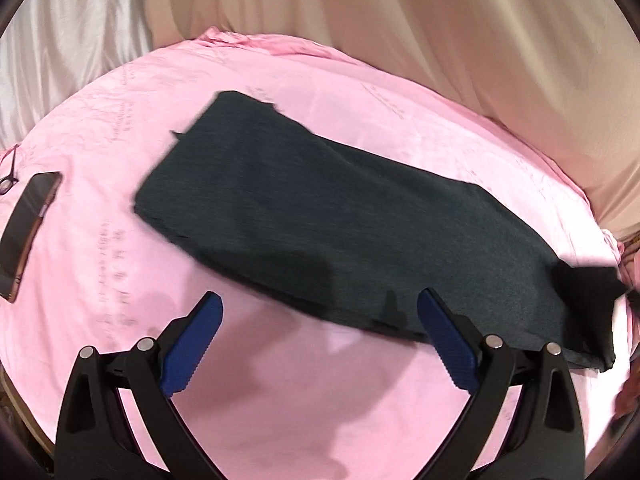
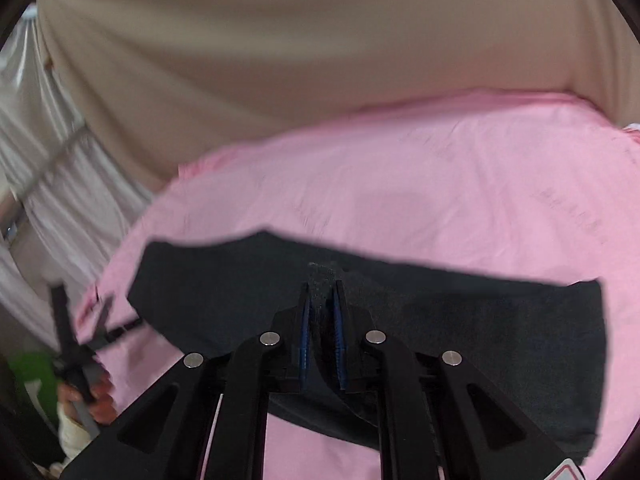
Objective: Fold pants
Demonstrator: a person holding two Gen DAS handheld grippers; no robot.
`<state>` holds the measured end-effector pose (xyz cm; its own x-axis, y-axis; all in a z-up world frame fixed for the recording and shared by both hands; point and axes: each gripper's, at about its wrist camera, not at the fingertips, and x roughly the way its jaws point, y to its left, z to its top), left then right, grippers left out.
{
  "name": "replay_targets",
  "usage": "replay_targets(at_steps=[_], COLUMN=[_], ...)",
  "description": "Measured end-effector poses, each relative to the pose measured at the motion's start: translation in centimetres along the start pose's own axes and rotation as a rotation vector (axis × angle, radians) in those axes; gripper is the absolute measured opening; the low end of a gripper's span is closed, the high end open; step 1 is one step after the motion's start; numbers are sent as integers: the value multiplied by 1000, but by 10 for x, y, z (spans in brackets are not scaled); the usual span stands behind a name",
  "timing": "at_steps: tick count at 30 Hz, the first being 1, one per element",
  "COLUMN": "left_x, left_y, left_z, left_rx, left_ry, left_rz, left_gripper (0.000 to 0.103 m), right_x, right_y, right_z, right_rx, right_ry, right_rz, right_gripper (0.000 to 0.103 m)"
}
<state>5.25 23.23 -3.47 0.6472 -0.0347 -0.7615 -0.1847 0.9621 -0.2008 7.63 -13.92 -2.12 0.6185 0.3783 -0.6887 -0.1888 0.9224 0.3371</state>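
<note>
Looking along the left gripper (image 1: 320, 312), I saw it spread wide and empty, the dark pants (image 1: 320, 216) lying just ahead on the pink sheet (image 1: 100, 208). Through the right gripper (image 2: 322, 300), clenched on a pinch of pants, a fold seemed underway; next, carry the cloth across.

The light is soft and warm, and both pictures are bright enough. Dark, soft shadows fall on the pink sheet (image 1: 304, 392) under the left gripper (image 1: 320, 340). The white curtain (image 1: 68, 36) shines a little. The round lens bends everything and leaves black corners. The right wrist picture is smeared and fuzzy, mostly at the edges of the pants (image 2: 480, 320). The left one is only a bit blurry.
</note>
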Motion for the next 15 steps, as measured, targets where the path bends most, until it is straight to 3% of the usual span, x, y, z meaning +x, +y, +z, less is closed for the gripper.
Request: replay_targets(at_steps=[4,7,10,12,15], left_x=[1,7,9,9,7], left_y=[37,72,95,100,90], left_z=[3,7,8,7,5], left_rx=[-76,-195,-272,-280,-260], left_ry=[2,24,20,6,-7], left_rz=[-17,-75,-92,-68,-53], left_gripper=[98,98,98,98,98], right_x=[25,-9,-56,-87,-106], right_y=[17,15,-10,-40,-54], right_z=[-31,-37,-46,-55,-66], right_rx=[-17,-9,36,85,99], right_ry=[71,-1,-98,-138,-134], right_rz=[-16,-13,-124,-252,-367], right_gripper=[14,26,43,44,45])
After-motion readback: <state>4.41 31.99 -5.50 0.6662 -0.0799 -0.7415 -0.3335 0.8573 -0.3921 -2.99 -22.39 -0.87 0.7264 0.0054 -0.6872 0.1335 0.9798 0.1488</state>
